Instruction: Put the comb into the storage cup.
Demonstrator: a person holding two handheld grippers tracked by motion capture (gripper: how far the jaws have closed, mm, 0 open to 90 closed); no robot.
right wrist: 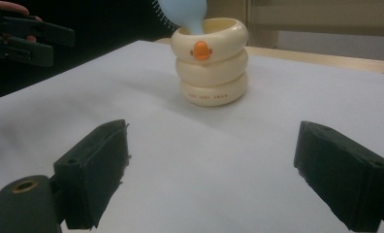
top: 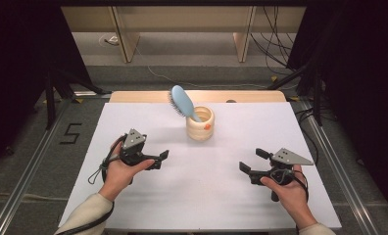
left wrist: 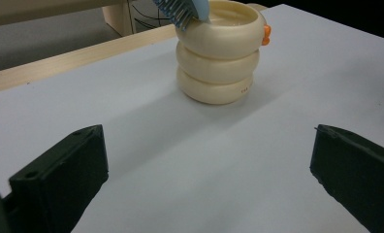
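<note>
We have both tongs low over the white bench (top: 133,205), and neither has hold of anything. The left tongs (top: 161,159) sit at the near left, jaws spread wide, as the left gripper view confirms with bare bench between the two black jaws. The right tongs (top: 251,160) sit at the near right, jaws just as wide apart, empty too. Ahead of us, toward the middle of the bench's far half, stands the cup (top: 200,124), a cream, three-ringed pot with a small orange beak on its side. It is upright and well apart from both tongs. A blue brush (top: 182,102) stands in it, handle down inside the rim, head sticking up and leaning to the left and away from us, bristles facing left. In the left gripper view the cup (left wrist: 218,51) lies ahead and a little right of centre, with the brush (left wrist: 185,9) bristles at its rim; in the right gripper view the cup (right wrist: 212,60) lies ahead with its beak facing us, and the brush (right wrist: 185,13) rises behind it. We judge the work to be at a resting point: the brush is already lodged in the cup and nothing is gripped. If the brush is to come out, that is all left to do, starting with a reach forward; if putting it in was the aim, that looks done.
</note>
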